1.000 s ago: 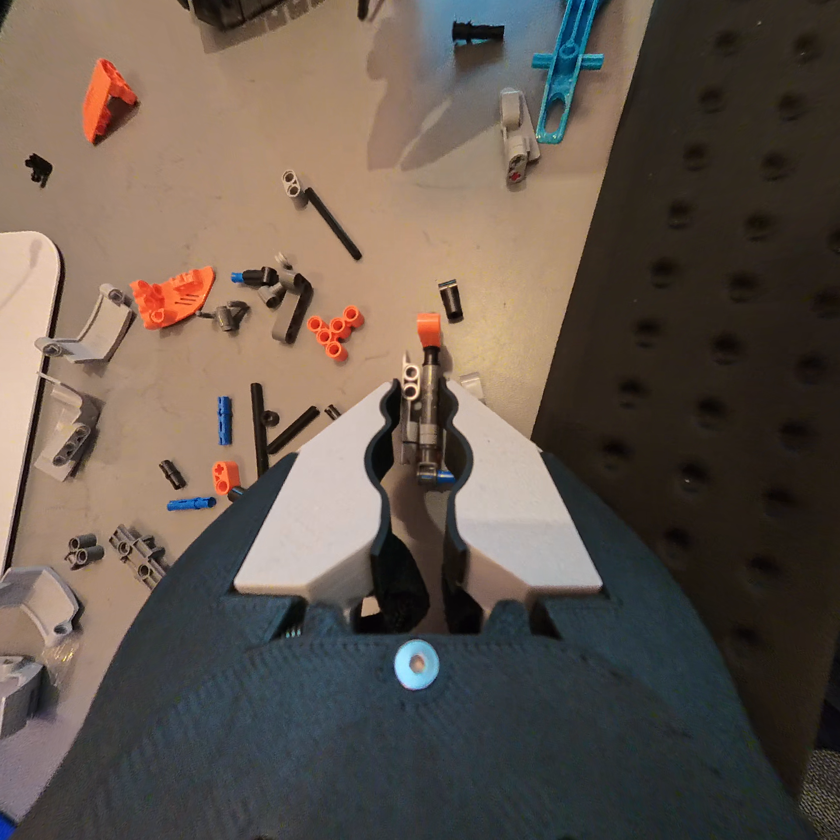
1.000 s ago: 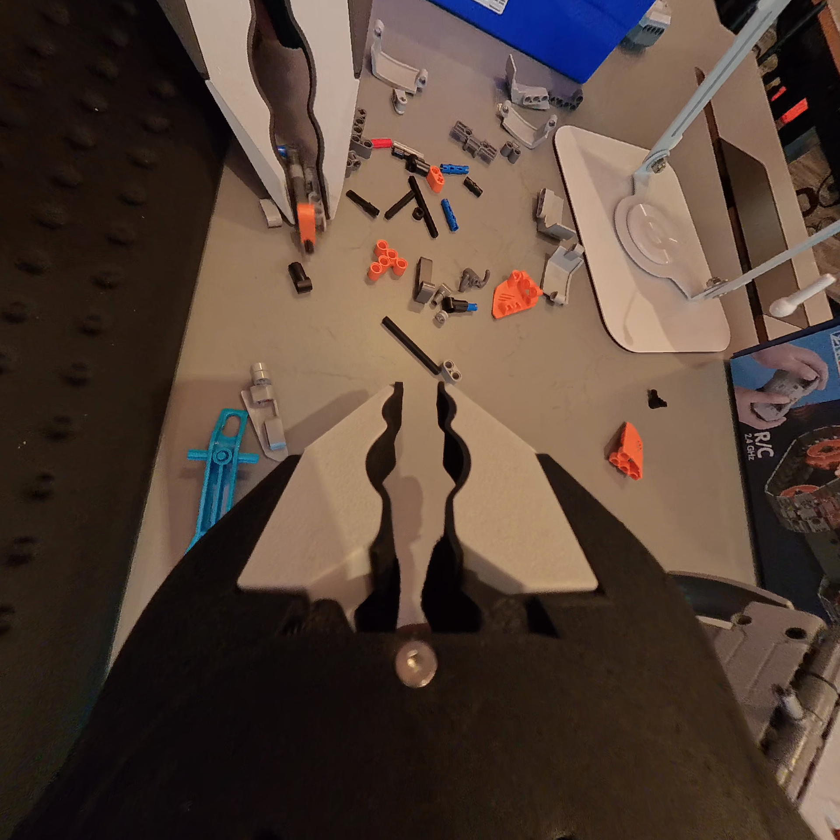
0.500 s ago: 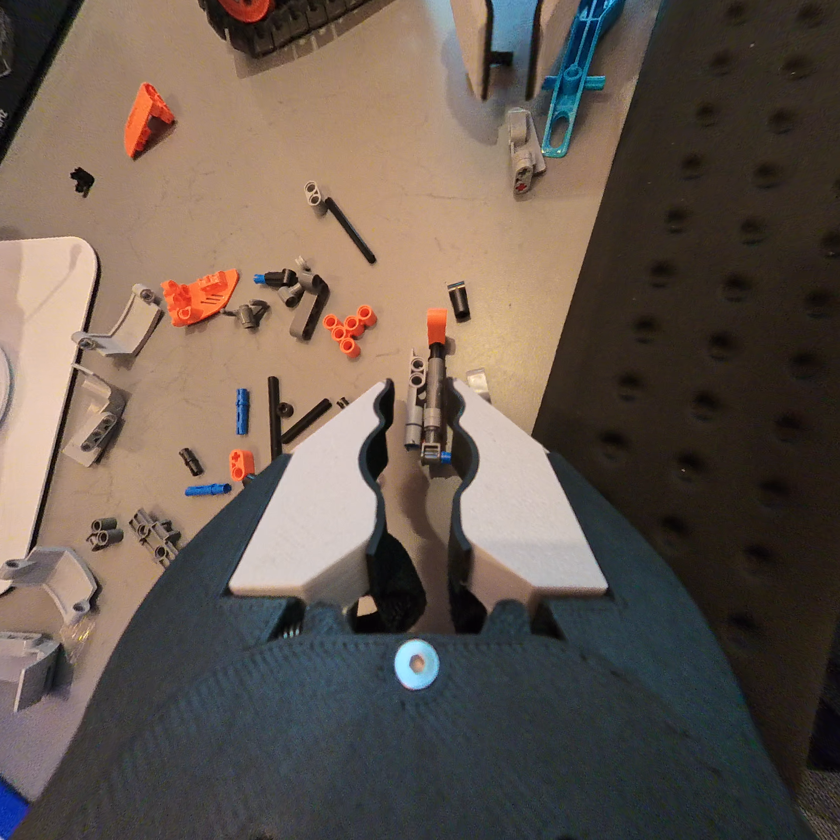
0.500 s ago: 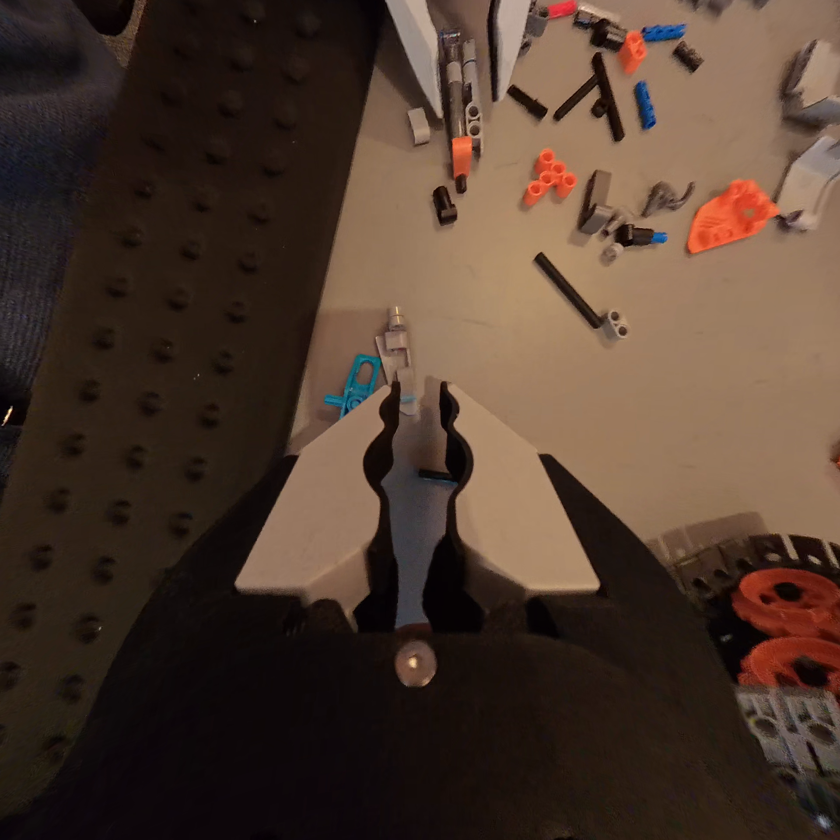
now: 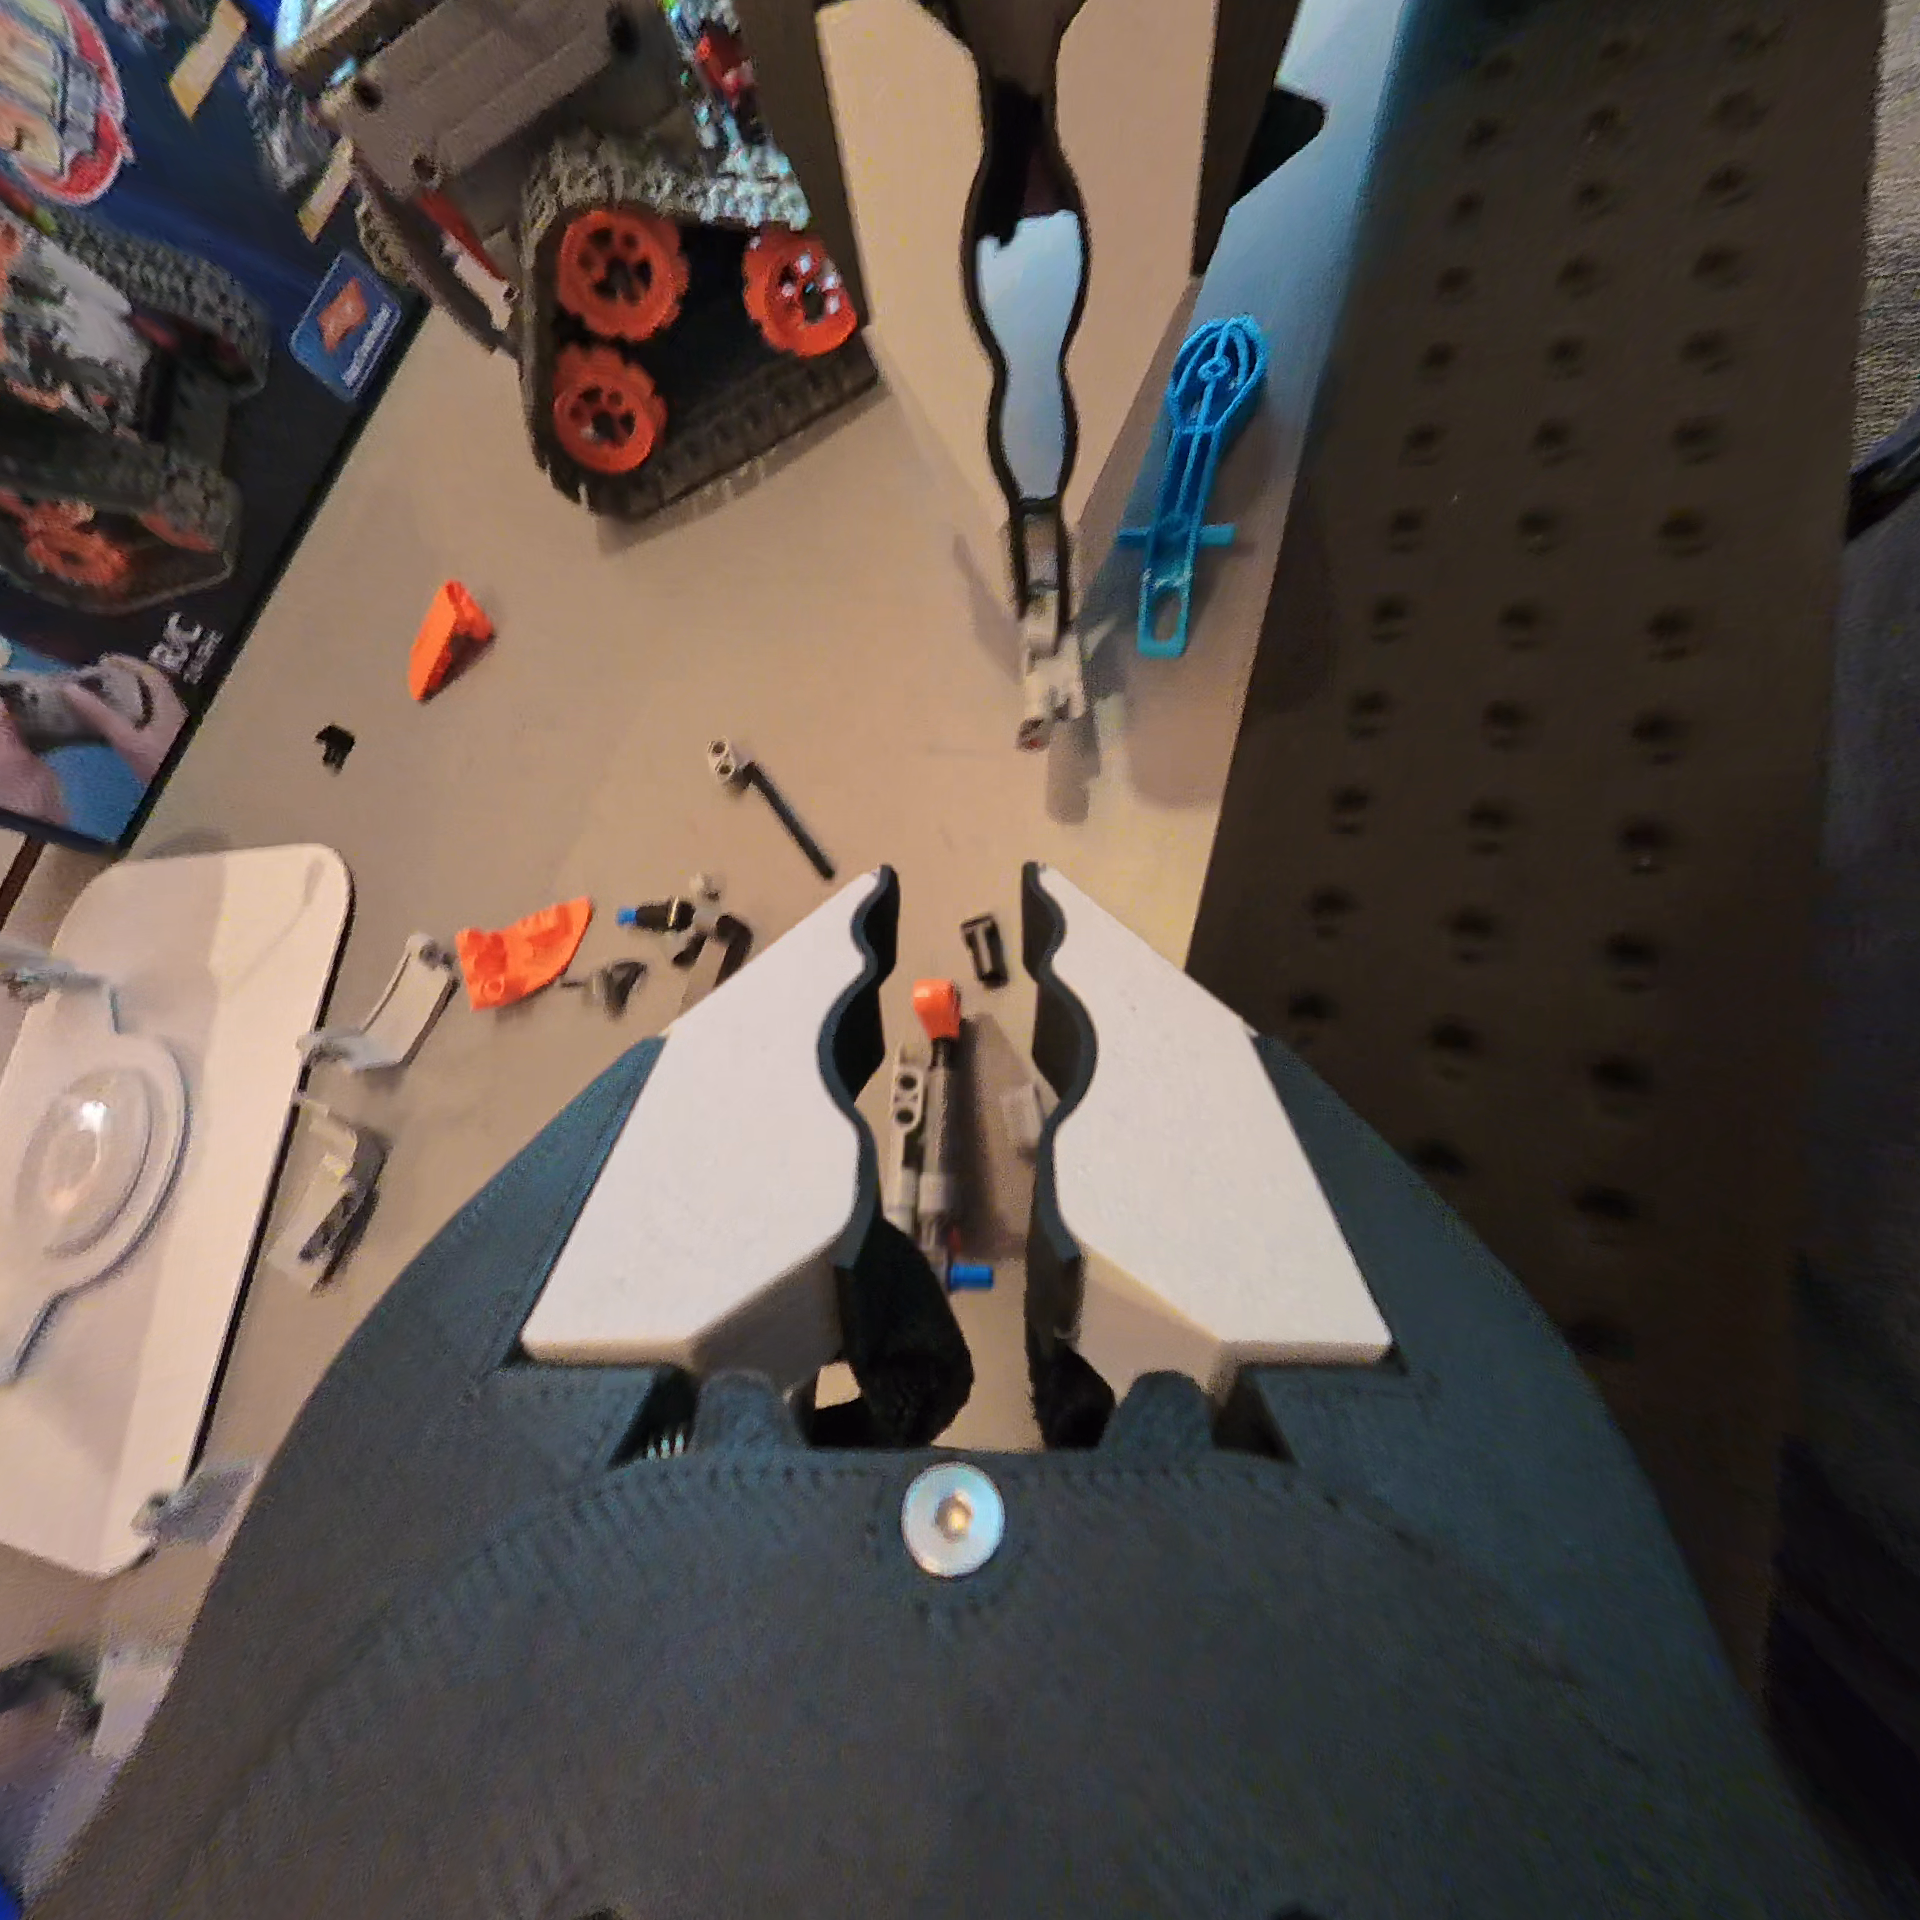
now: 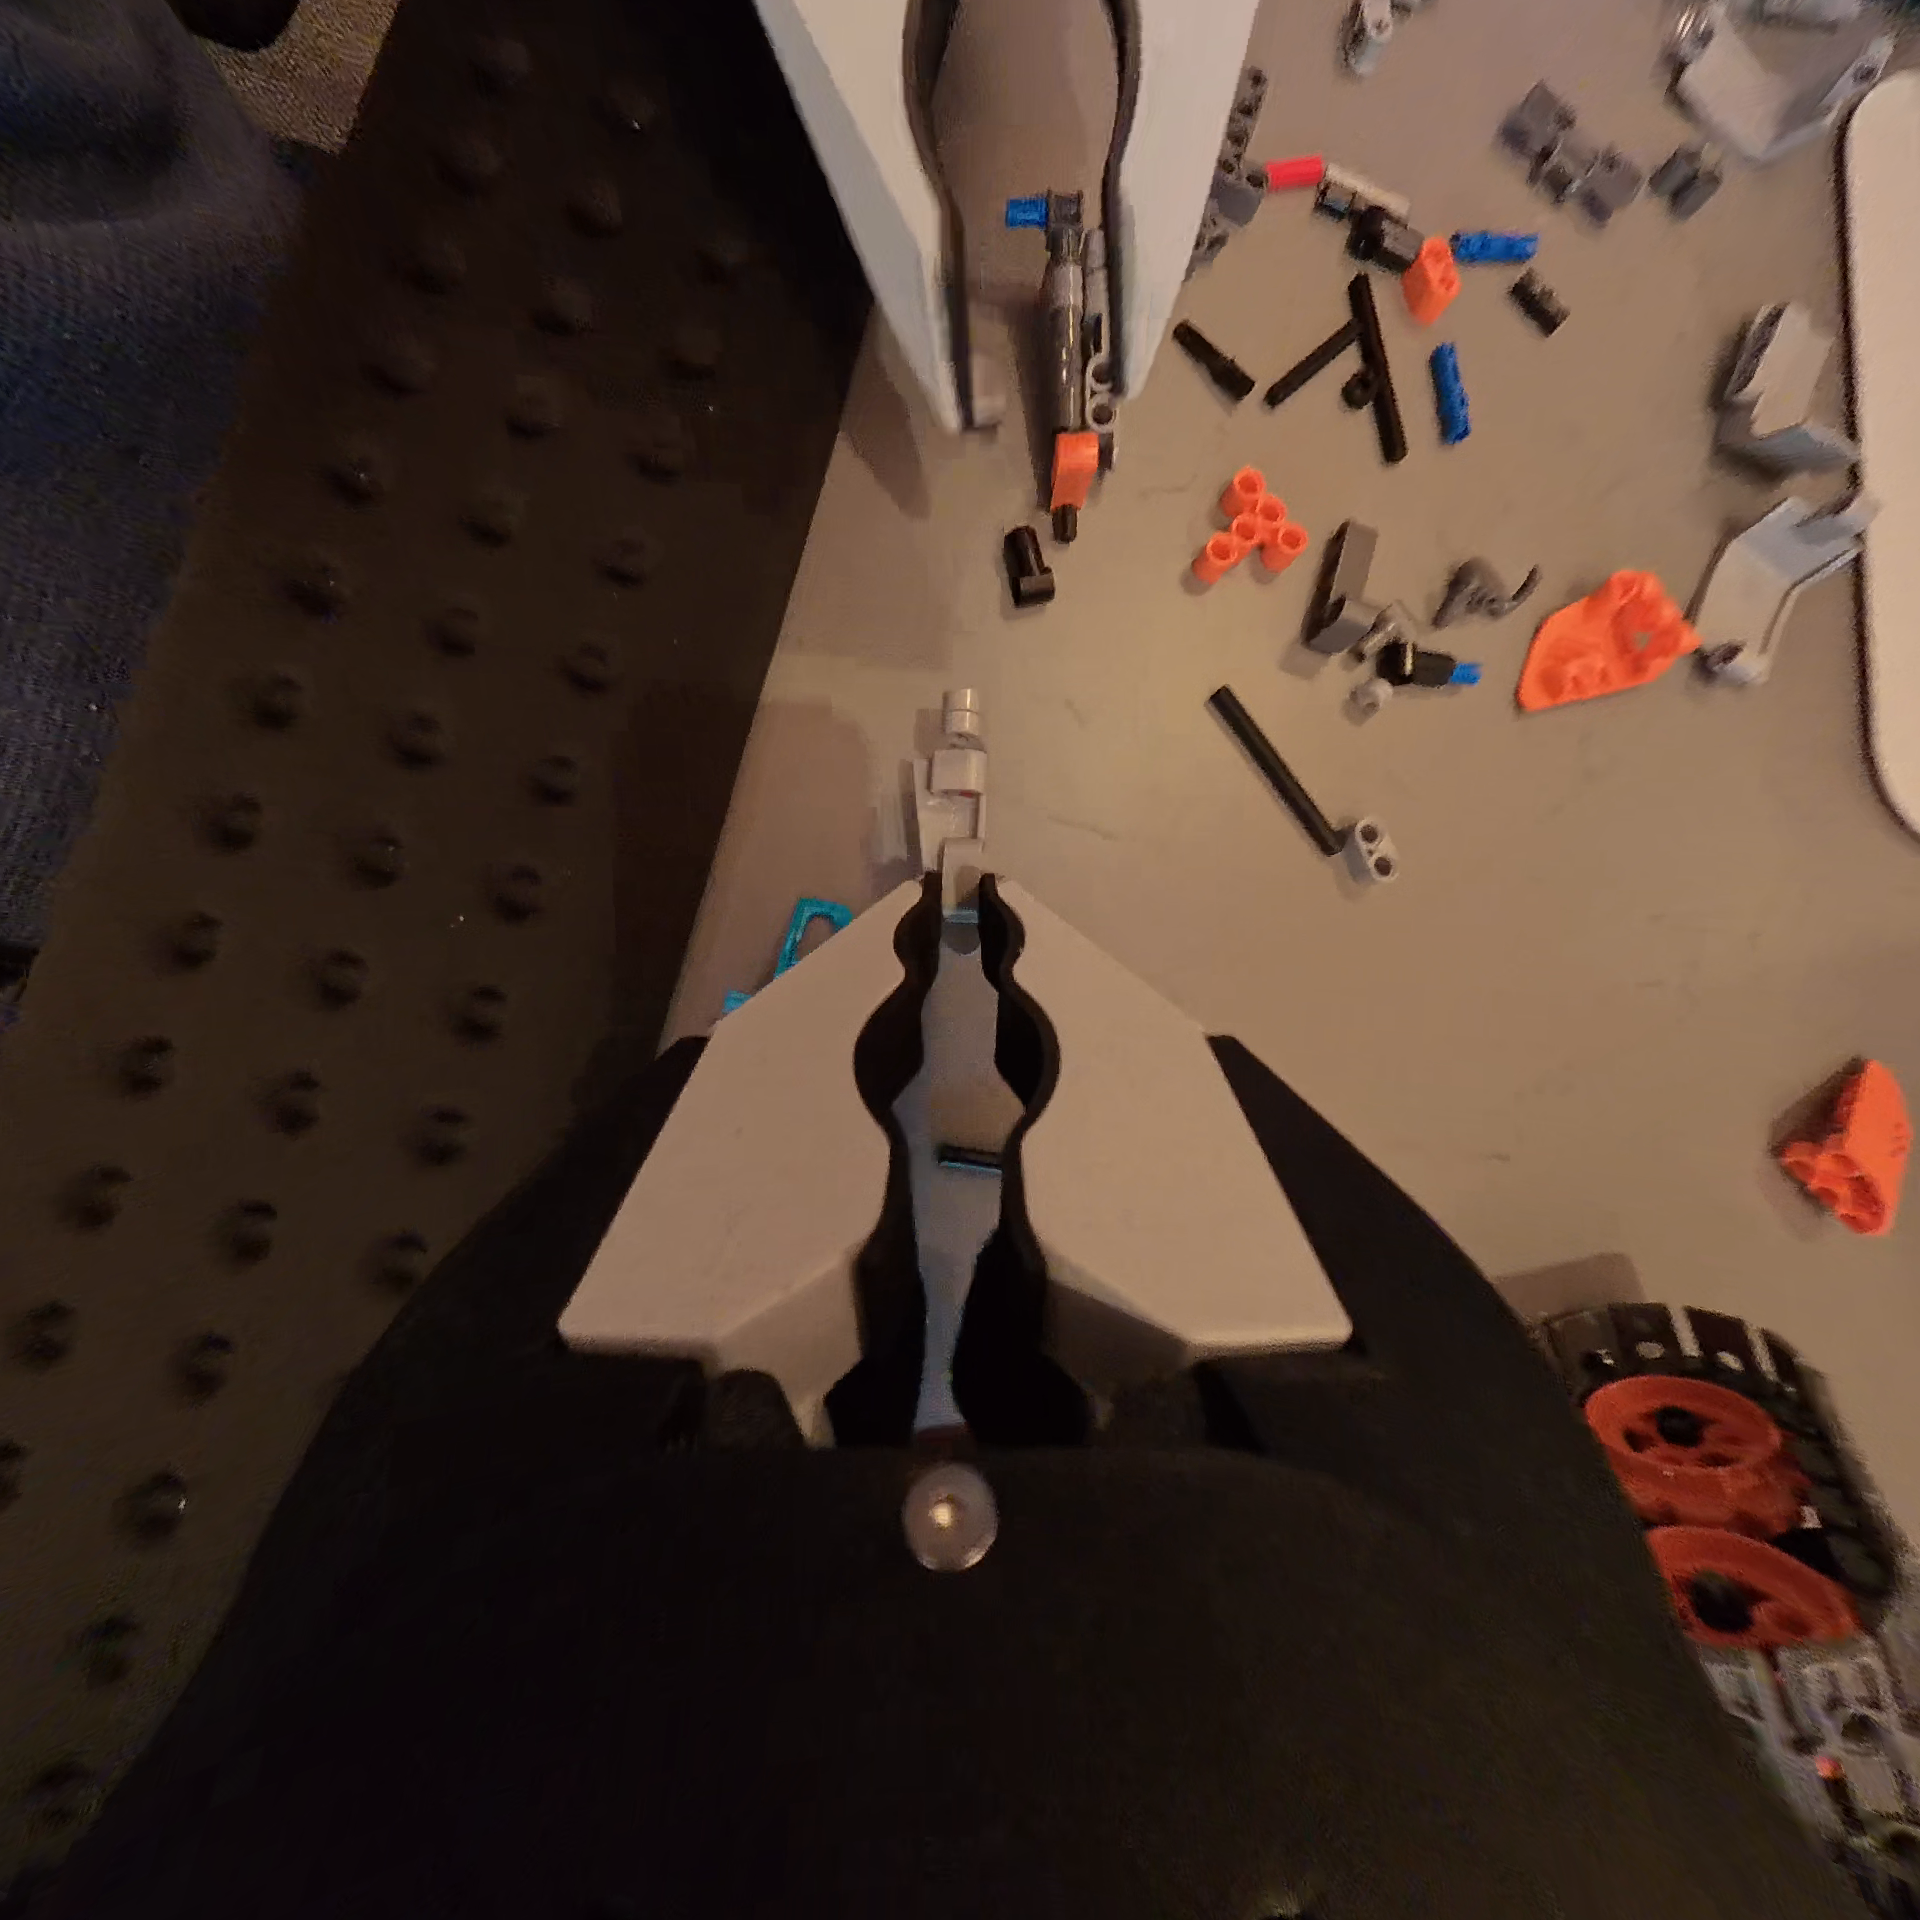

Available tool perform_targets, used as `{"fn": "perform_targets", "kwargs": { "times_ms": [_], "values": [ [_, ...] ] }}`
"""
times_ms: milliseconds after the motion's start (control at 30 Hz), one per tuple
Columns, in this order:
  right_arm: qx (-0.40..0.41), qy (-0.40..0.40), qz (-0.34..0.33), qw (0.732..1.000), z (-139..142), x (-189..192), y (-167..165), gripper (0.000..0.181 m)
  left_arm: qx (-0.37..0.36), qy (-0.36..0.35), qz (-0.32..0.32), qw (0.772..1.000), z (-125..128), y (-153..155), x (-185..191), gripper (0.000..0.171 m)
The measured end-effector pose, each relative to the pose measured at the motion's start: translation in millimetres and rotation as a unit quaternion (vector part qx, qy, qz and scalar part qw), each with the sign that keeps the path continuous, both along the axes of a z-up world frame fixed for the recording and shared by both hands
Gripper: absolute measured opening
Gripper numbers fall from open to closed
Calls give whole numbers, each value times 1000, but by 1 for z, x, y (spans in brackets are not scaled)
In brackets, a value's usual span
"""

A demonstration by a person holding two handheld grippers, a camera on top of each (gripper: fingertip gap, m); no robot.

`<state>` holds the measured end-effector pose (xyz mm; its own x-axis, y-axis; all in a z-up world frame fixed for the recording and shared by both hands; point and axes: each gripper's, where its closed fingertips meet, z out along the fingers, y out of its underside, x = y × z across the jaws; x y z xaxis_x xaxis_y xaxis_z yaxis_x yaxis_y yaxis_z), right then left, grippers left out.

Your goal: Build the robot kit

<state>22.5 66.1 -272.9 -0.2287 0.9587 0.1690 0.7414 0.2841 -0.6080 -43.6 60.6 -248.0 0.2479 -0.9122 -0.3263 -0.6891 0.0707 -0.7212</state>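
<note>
1. Grey shaft assembly (image 5: 930, 1132), with an orange cap (image 5: 935, 1006) at its far end and a blue pin (image 5: 971, 1276) at its near end. It lay flat on the tan table (image 5: 623, 727), close to the edge of the black studded mat (image 5: 1507, 831).
2. My left gripper (image 5: 956, 878) stood over that assembly with jaws spread. The part lay between the two fingers, its long axis running along them, orange cap toward the tips. Table showed on either side of it in the left wrist view; whether a finger touched it I could not tell.
3. A small black connector (image 5: 982, 945) lay just beyond the orange cap, in the gap between my left fingertips.
4. My right gripper (image 6: 954, 881) had its jaws drawn nearly together. A short black pin (image 6: 961, 1155) sat crosswise between them, partway back from the tips.
5. A pale grey jointed piece (image 6: 958, 774) lay straight ahead of my right tips, long axis in line with the fingers. Its near end sat between the tips; whether it was pinched I could not tell.
6. A turquoise tool (image 5: 1195, 468) lay beside my right gripper, along the mat edge.
7. The left gripper was the nearer to the shaft assembly and the right to the jointed piece. The two grippers faced each other.
</note>
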Motion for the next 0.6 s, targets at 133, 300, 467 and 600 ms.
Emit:
{"fn": "perform_targets", "kwargs": {
  "times_ms": [133, 300, 467, 600],
  "values": [
    [45, 17, 15, 999, 13, -5, 0, 4, 12, 9, -24, 1000, -3, -2, 19, 22],
    [117, 27, 32, 992, 25, -12, 0, 4, 18, -6, -32, 999, 0, -2, 34, 18],
    [140, 39, 25, 989, 32, -14, 3, 4, 60, -7, -25, 998, 7, 2, 36, 6],
    [133, 75, -14, 988, 45, -17, 14, 7, 94, -18, 6, 995, 13, 12, 35, 6]
  ]
}}
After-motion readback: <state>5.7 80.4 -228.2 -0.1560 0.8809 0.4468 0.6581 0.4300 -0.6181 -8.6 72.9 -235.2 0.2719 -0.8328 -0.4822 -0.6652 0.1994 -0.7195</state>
